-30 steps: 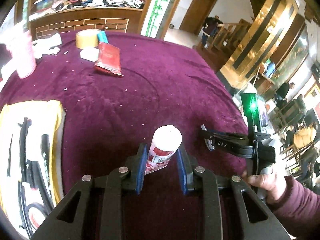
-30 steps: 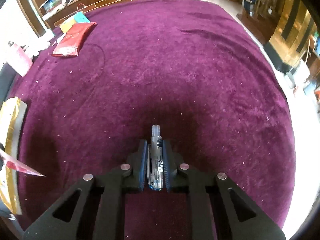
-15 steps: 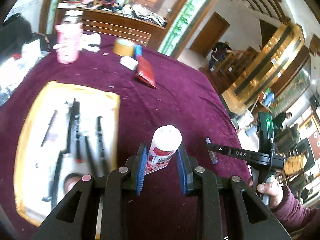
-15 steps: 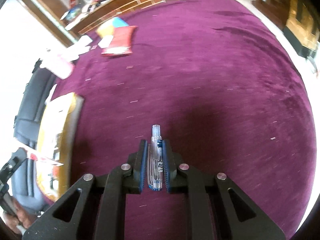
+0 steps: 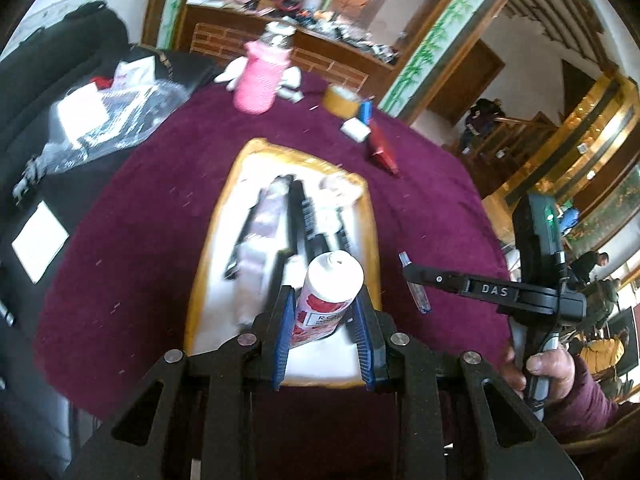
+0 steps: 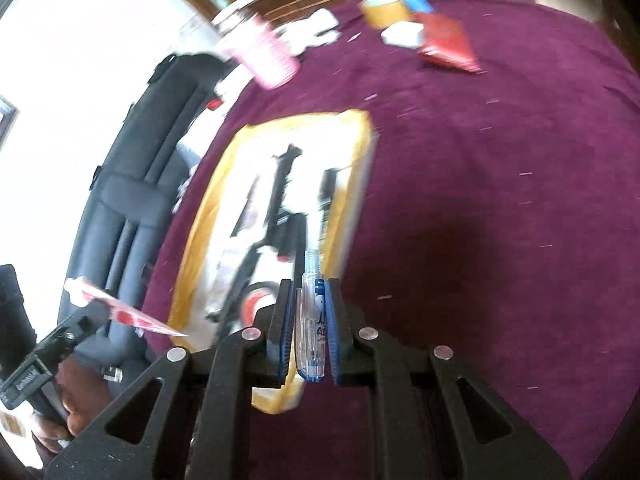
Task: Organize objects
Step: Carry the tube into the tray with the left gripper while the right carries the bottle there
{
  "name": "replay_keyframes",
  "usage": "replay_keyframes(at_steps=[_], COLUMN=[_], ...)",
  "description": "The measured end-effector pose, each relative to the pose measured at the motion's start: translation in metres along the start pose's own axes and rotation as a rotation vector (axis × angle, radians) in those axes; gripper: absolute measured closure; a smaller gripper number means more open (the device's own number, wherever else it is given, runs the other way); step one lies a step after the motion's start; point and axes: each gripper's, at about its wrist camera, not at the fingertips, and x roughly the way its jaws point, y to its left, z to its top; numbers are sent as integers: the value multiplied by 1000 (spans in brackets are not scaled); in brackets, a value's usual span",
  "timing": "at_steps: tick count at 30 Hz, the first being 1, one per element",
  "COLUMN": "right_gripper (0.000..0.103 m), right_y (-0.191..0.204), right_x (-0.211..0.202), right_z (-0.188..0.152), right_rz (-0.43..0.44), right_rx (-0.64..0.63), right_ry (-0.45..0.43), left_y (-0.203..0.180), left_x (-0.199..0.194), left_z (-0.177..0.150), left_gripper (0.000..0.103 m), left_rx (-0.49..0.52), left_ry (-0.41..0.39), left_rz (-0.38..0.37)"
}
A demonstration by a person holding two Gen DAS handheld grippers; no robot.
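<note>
- The left hand-held gripper (image 5: 325,320) is clamped on a white tube (image 5: 326,296) with red roses printed on its label; the tube sits tilted between the blue pads (image 5: 282,336), its rounded end poking out ahead.
- That tube hangs over the near end of a yellow-rimmed tray (image 5: 202,280) lying on the purple surface (image 5: 120,240).
- The tray already has several dark, long items (image 5: 298,216) lying lengthwise on its white floor; they are too blurred to name.
- The right hand-held gripper (image 6: 306,320) is closed tight on a clear pen (image 6: 310,320) with blue print, held lengthwise, its tip sticking out ahead of the pads.
- In the right view, the pen hangs over the tray's (image 6: 352,200) near right-hand corner.
- From the left view, the right hand-held gripper (image 5: 416,280) shows off to the right of the tray, a hand (image 5: 544,368) in a maroon sleeve on its handle.
- At the far edge of the surface stand a pink bottle (image 5: 260,80), a roll of tan tape (image 5: 340,100) and a red packet (image 5: 382,148), well apart from the tray.
</note>
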Motion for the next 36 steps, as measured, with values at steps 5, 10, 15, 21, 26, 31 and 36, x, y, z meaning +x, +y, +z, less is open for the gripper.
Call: replay_keyframes(at_steps=[5,10,15,21,26,31,36], right_gripper=[90,90,90,90,90,90,90], right_y=[35,52,55,49,46,44,36], right_x=[30,54,71,87,104,122,136], right_z=[-6,-12,-5,13,23,32,30], right_rz=[28,50,29,6,9,-2,-2], right_rx=[-52,-62,-55,-8,37,82,146], right_ry=[60,114,128,128,142,144,164], left_y=[26,39,41,42,46,47,44], left_x=[22,58,86,100,93,78,65], left_z=[0,1,6,6,8,11,16], left_gripper=[79,80,80,80,79,71,66], left_rx=[-14,-2,31,99,93,71,78], left_ry=[81,171,205,208,196,171,130], left_rz=[67,97,134,249,234,212,217])
